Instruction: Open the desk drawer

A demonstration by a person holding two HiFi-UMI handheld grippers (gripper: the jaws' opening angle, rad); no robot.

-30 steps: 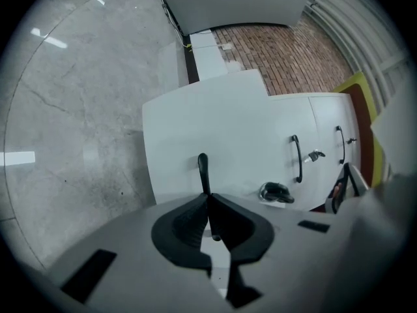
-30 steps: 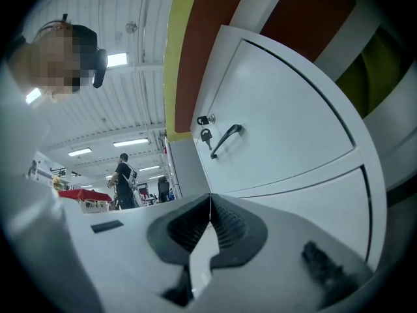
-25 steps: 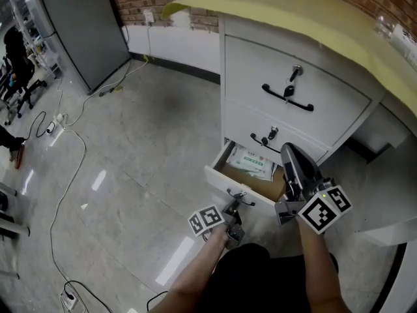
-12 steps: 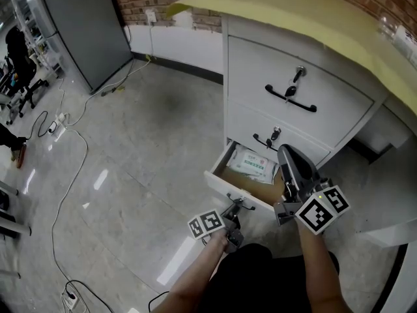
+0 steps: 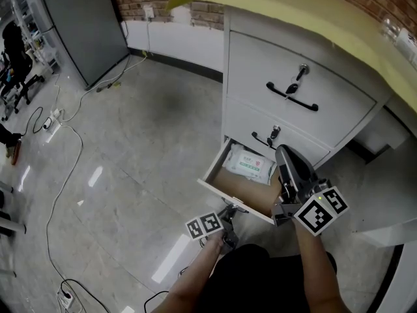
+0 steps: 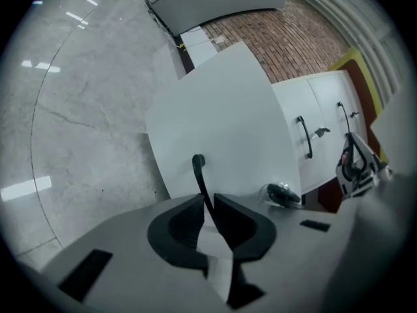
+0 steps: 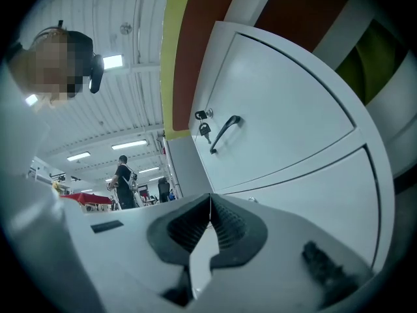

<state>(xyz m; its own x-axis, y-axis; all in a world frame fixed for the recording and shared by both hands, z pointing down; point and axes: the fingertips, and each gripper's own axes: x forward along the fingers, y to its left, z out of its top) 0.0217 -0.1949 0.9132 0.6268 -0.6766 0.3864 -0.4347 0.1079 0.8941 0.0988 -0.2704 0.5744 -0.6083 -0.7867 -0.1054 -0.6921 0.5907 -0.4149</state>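
Note:
The white desk's bottom drawer [image 5: 229,197] stands pulled out, with a white packet [image 5: 249,164] inside. In the left gripper view its thin black handle [image 6: 199,175] runs up the white drawer front [image 6: 221,122] and passes between my left gripper's [image 6: 209,199] pads. Those jaws are opening and sit loosely round the handle. From the head view the left gripper [image 5: 229,223] is low at the drawer's front edge. My right gripper [image 5: 285,155] hovers over the drawer's right side, shut [image 7: 210,197] and empty, pointing at the upper drawer fronts.
Two closed drawers above carry black handles [image 5: 292,97] and keys [image 5: 272,133]. A yellow-edged desktop [image 5: 306,18] overhangs them. Cables [image 5: 62,168] trail over the grey floor at the left. A grey cabinet [image 5: 71,25] and a brick wall stand behind.
The bottom drawer has slid farther out. My left gripper came back and down with the handle, and its jaws have loosened. The right gripper has barely moved.

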